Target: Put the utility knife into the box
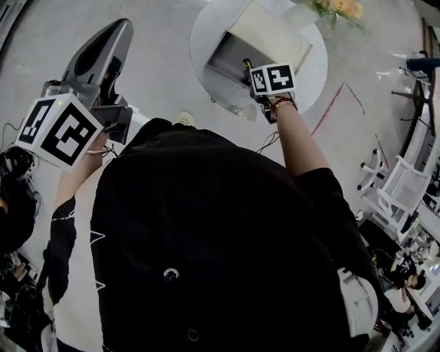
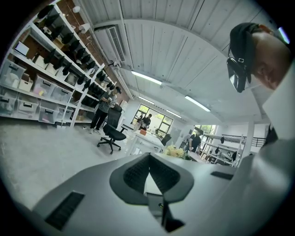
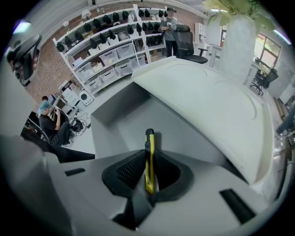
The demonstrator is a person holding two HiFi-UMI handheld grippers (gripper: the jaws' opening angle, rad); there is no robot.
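Clamping the utility knife (image 3: 149, 161) edge-on, the right gripper (image 3: 148, 156) has both dark pads pressed against the yellow-and-black body. The knife's black far end sticks out past the jaws and shows against the grey inner wall of the box (image 3: 117, 115), at the centre of the right gripper view. The knife is held at the box's mouth, not resting inside it. The box's lid (image 3: 207, 101) stands open and slopes away to the right of that frame.

The left gripper (image 2: 149, 156) has its pads brought together at the tips with nothing between them. Its own view tilts upward at the ceiling (image 2: 184, 50), with shelves (image 2: 41, 69) at upper left and an office chair (image 2: 112, 133) far back.

Only the head view shows where the two stand. The left gripper is raised close to the camera at upper left over bare floor (image 1: 158, 62), well apart from the round table (image 1: 317, 75) at the top centre. The right forearm (image 1: 299, 144) reaches forward to that table, where the box sits. In this view the right marker cube (image 1: 273, 79) covers most of the right jaws, and only a small dark tip of the knife peeps out beside it. The person's black shirt (image 1: 220, 240) fills the lower frame and hides the upper arms.

Flowers (image 1: 337, 8) are cut off by the top edge. The right gripper view shows their white vase (image 3: 239, 41) behind the lid, blurred.
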